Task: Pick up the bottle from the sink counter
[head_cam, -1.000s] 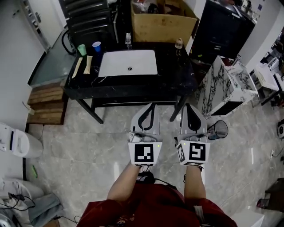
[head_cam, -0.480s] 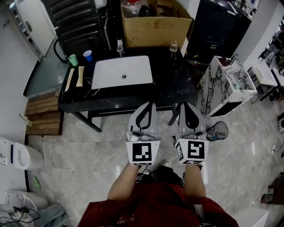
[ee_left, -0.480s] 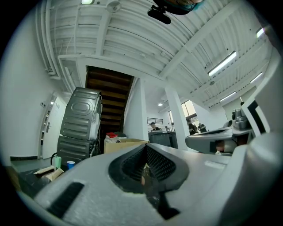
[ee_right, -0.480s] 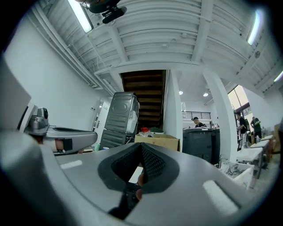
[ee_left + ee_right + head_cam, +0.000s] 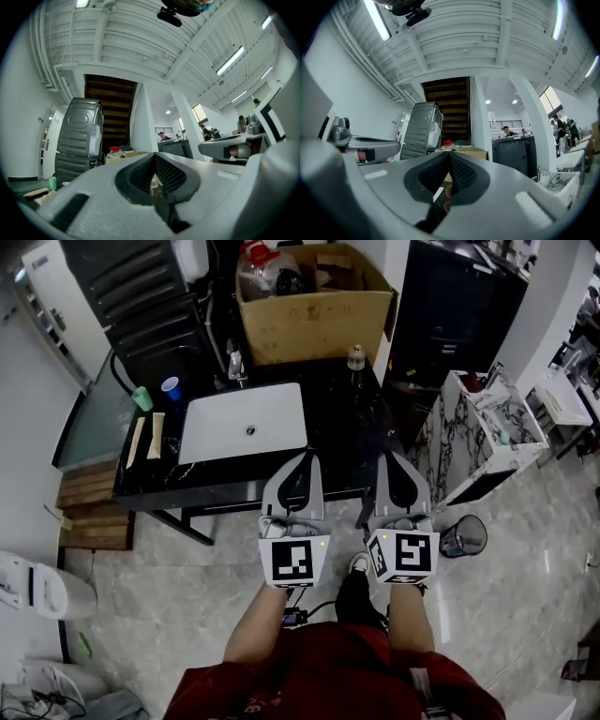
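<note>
Both tongs are pressed together with nothing between their jaws: the left tongs (image 5: 304, 457) and the right tongs (image 5: 392, 458) are held side by side, level, over the near edge of the black marble tabletop (image 5: 361, 427), their tips pointing toward 12 o'clock in the head view. A small upright bottle with a pale cap (image 5: 356, 360) stands at the tabletop's far side, at about 11 o'clock from the right tongs and well apart from them, just in front of a large open cardboard box (image 5: 314, 320). At 9 o'clock from the bottle lies a white rectangular sink basin (image 5: 244, 423) with a chrome tap (image 5: 235, 364) behind it. Further toward 9 o'clock, a blue cup (image 5: 170, 387) and a green cup (image 5: 142, 397) stand near the tabletop's left end.
</note>
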`<state>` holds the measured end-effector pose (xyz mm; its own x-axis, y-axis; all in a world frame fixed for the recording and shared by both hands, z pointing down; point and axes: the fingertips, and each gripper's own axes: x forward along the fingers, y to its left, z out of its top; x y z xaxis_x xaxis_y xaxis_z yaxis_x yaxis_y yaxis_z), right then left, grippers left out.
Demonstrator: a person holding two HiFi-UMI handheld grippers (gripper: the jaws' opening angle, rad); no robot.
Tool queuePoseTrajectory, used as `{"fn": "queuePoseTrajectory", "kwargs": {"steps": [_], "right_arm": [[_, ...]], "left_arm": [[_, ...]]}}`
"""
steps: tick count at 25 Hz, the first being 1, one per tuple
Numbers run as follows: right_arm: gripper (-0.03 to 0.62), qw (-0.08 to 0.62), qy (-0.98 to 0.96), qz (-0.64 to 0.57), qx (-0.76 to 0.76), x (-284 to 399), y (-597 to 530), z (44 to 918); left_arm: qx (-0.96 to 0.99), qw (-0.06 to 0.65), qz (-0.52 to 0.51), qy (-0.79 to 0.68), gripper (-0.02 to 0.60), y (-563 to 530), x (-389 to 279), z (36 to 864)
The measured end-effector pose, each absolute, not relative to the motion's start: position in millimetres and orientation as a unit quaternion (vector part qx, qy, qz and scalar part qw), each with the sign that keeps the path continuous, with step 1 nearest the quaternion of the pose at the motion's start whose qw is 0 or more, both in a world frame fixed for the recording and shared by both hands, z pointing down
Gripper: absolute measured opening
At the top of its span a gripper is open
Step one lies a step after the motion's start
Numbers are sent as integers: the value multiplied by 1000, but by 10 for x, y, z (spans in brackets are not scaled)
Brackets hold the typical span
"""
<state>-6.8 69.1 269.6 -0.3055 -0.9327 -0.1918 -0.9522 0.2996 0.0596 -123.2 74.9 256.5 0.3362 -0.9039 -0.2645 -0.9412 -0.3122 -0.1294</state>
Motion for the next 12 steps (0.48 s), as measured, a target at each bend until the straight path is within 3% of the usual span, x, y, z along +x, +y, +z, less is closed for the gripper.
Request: {"fn": "queuePoseTrajectory", "kwargs": {"steps": [12], "right_arm": [[2, 67, 814, 68, -572, 736, -1114, 2548]], "left_arm": [[-797, 122, 71, 587, 2, -1013, -410, 2343]]}}
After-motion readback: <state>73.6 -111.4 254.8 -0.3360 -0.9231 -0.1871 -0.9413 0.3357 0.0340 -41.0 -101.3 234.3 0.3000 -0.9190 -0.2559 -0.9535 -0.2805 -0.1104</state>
